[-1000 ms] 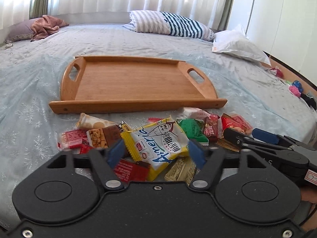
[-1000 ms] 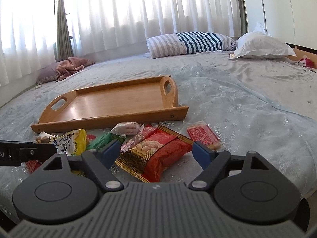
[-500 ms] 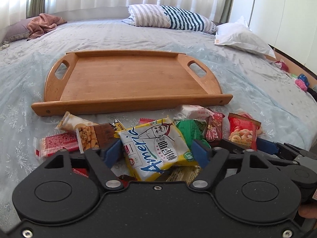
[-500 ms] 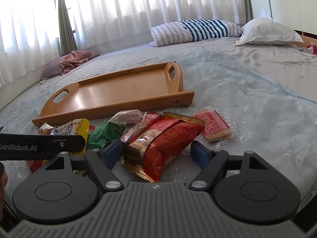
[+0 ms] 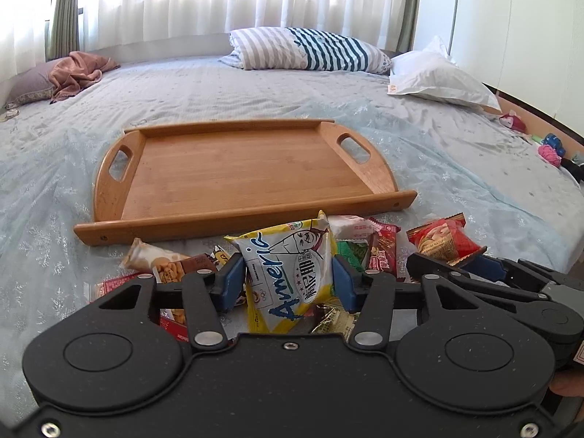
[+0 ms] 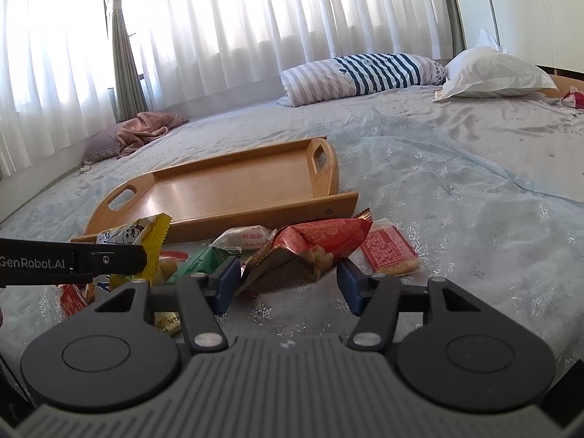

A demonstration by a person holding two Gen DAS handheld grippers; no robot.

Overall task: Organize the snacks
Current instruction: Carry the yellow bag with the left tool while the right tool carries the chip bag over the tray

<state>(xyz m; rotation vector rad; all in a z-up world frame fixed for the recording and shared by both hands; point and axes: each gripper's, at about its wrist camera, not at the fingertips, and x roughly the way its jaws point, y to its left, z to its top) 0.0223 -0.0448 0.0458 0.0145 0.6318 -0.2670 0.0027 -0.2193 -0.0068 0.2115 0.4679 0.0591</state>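
A: Yellow pack (image 5: 288, 273) sits pinched between the left gripper (image 5: 288, 280) pads, raised off the pile, long axis running toward the tray (image 5: 233, 168) dead ahead.

B: Right gripper (image 6: 288, 281) is clamped on the red bag (image 6: 310, 252); the tray lies ahead and to its left, so the left one looks nearer.

A: Tray holds nothing yet. Right view shows a red wafer (image 6: 388, 250) lying flat just beside the bag, which the left view doesn't.

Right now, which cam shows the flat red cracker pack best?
Right wrist: the flat red cracker pack lies fully exposed on the bedspread, right of the red peanut bag between that gripper's fingers. In the left wrist view I cannot pick it out; the right gripper blocks that side.
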